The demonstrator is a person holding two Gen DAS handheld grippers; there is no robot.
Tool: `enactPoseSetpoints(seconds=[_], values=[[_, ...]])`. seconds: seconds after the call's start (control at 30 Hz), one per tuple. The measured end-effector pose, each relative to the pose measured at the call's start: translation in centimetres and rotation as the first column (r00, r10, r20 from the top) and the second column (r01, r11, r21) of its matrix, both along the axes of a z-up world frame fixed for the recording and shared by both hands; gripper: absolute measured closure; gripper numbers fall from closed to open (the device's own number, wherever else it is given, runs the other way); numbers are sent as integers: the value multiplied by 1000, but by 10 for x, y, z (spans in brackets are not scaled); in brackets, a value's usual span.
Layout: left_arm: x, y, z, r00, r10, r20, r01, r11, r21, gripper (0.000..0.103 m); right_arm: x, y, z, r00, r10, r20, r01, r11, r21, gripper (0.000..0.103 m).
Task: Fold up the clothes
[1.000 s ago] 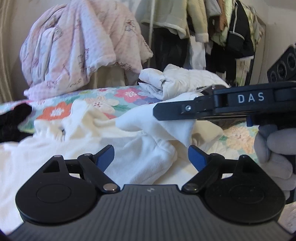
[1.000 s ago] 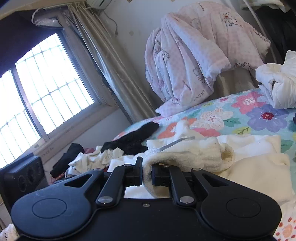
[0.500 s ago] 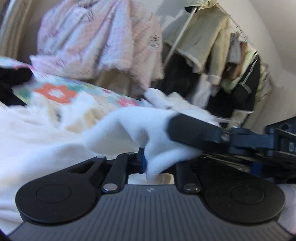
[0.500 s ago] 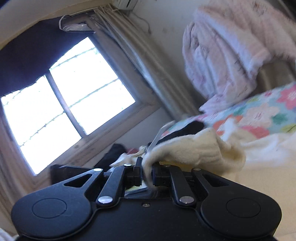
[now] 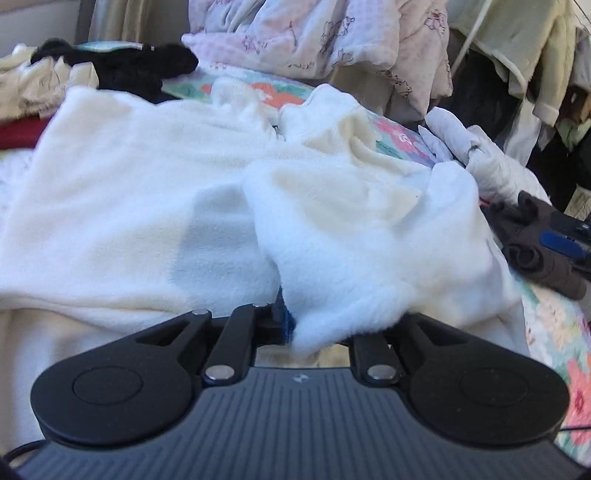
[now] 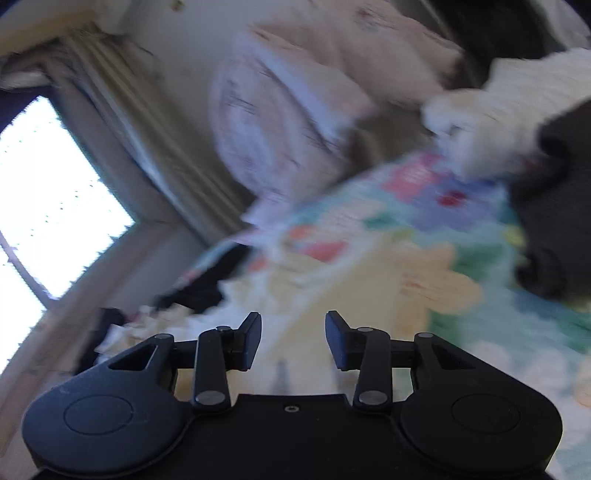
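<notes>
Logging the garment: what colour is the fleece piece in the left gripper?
White to cream fleece garment, plain; clearest in the left wrist view.

Home bedroom, floral bedsheet [image 5: 400, 136] strewn with clothes, pink quilt [image 5: 314, 33] heaped behind, seemingly a curtained window [image 6: 48, 192]

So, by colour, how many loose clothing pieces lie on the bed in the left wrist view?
White: 3, the fleece garment, the rolled bundle, the crumpled piece
Black: 1, the black garment
Brown: 1, the brown roll
Red: 1, the red cloth
Total: 6
</notes>
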State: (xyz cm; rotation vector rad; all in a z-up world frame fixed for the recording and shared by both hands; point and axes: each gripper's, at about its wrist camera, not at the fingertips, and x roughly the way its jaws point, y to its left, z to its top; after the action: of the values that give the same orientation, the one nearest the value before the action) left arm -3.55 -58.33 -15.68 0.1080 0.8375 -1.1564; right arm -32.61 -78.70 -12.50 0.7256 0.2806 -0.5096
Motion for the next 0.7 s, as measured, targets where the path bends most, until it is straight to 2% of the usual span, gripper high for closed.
enactPoseSetpoints(seconds=[0.1, 0.13, 0.17, 0.33, 0.4, 0.47, 0.5, 0.57, 0.63, 0.7], values=[[-5, 11, 20, 996, -23, 91, 18, 998, 54, 76, 20, 8, 4, 997, 21, -78, -25, 998, -54, 58], [-6, 16, 27, 991, -18, 136, 9, 998, 70, 66, 27, 12, 5, 995, 36, -93, -42, 997, -68, 57], [-6, 22, 34, 983, -18, 182, 4, 997, 75, 60, 34, 16, 6, 993, 53, -105, -62, 995, -80, 57], [-15, 38, 73, 944, -37, 327, 25, 999, 39, 54, 80, 34, 10, 971, 147, -191, -182, 966, -181, 57], [-23, 38, 83, 925, -44, 377, 37, 999, 27, 50, 99, 38, 5, 941, 204, -271, -269, 936, -226, 55], [-44, 15, 85, 874, -74, 480, 41, 996, 80, 44, 116, 39, -6, 883, 251, -397, -365, 898, -246, 49], [-52, 0, 81, 859, -120, 498, 84, 992, 94, 44, 116, 32, -14, 869, 237, -434, -356, 909, -217, 48], [-60, -25, 71, 861, -176, 476, 128, 983, 133, 43, 110, 13, -31, 849, 190, -493, -291, 947, -136, 48], [-63, -42, 63, 858, -187, 477, 128, 980, 155, 43, 98, 2, -34, 871, 183, -457, -240, 968, -70, 48], [-62, -51, 55, 845, -193, 498, 114, 976, 184, 39, 90, 2, -31, 878, 185, -442, -238, 969, -67, 48]])
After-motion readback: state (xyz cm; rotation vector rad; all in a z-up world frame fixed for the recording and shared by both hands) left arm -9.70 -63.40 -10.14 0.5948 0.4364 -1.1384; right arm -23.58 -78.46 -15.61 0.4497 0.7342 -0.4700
